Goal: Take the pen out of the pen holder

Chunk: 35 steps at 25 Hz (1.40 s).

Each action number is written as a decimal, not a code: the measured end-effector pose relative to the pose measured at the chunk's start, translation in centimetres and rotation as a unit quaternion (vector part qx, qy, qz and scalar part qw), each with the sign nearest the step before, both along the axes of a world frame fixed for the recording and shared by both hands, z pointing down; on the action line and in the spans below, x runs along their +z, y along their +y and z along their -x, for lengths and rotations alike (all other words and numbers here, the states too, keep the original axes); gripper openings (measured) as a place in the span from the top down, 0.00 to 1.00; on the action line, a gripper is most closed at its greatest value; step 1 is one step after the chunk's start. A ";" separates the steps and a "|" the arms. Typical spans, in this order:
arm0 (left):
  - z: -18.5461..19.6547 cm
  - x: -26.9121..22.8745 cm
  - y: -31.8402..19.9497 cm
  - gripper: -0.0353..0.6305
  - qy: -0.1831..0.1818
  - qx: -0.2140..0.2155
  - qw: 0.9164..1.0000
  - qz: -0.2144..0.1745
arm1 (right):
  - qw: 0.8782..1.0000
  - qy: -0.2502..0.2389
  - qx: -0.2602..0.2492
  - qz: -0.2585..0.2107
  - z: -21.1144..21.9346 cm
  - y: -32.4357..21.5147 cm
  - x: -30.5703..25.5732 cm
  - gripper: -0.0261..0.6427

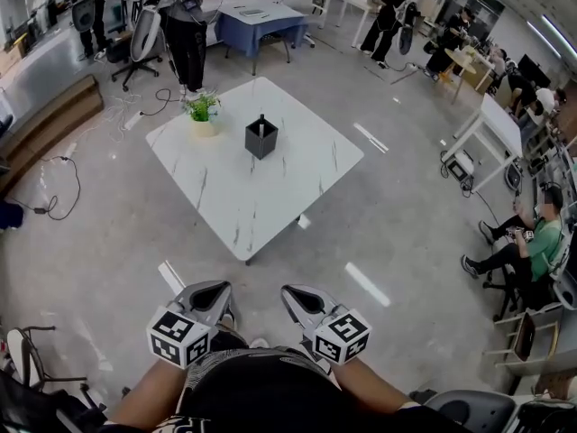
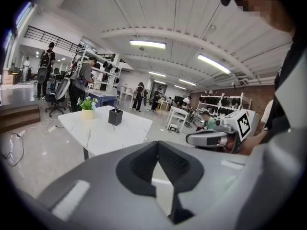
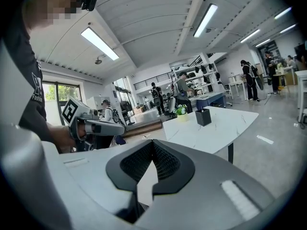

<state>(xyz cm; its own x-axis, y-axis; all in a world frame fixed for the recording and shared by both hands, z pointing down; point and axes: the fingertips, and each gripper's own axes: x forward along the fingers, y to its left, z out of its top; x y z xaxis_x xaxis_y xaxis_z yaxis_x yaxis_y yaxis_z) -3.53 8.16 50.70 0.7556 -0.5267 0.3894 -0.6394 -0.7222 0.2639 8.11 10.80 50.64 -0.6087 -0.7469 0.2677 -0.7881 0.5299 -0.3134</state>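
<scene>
Table (image 1: 270,201): white marbled top on a glossy grey floor (image 1: 108,242), straight ahead of the person.
Pen holder (image 1: 261,141): black square box standing upright near the middle of the table, open top facing up.
Pen (image 1: 261,121): stands in the pen holder with its long axis vertical and its upper end poking above the rim. It is too small to tell which end is up.
Potted plant (image 1: 202,109): on the table towards its far left corner, near the pen holder but apart from it.
Left gripper (image 2: 156,144): held low in front of the person's body, pointing at the table and well apart from it. The jaw tips are pressed together with nothing between them.
Right gripper (image 3: 152,142): near the left gripper, pointing the same way. The jaw tips meet and pinch nothing.
Background: people (image 1: 185,25) stand beyond the table, and a seated person (image 1: 532,246) is at the right.
</scene>
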 end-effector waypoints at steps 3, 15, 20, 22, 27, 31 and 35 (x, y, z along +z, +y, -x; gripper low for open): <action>-0.3 -0.4 -2.1 0.86 0.008 0.001 1.000 -0.004 | 1.000 0.009 0.001 0.000 -0.3 -1.7 -0.2 0.96; -0.9 -2.0 -11.6 0.86 0.003 0.024 0.999 -0.025 | 1.000 0.020 0.011 -0.007 0.1 -10.4 -1.5 0.96; -0.8 -2.0 -14.9 0.86 0.001 0.034 0.999 -0.024 | 1.000 0.019 0.022 -0.003 0.4 -13.7 -1.4 0.96; -0.6 -2.0 -16.1 0.86 0.001 0.037 0.999 -0.024 | 0.999 0.020 0.026 -0.001 0.6 -14.8 -1.4 0.96; -0.5 -2.0 -19.2 0.86 0.007 0.047 0.999 -0.024 | 0.999 0.028 0.036 0.004 1.0 -17.5 -1.3 0.96; -0.1 -2.4 -21.4 0.86 0.010 0.057 0.998 -0.027 | 0.998 0.034 0.047 0.004 1.3 -19.7 -1.6 0.96; 0.5 -2.4 -23.6 0.86 0.011 0.071 0.997 -0.027 | 0.997 0.036 0.062 0.003 1.8 -21.9 -1.9 0.96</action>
<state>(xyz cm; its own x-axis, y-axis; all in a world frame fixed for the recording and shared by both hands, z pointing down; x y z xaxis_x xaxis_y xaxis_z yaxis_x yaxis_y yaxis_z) -3.98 -15.44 48.27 0.8319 -0.4338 0.3461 -0.5243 -0.8187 0.2341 6.35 -11.06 48.77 -0.4906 -0.8136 0.3119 -0.8680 0.4248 -0.2571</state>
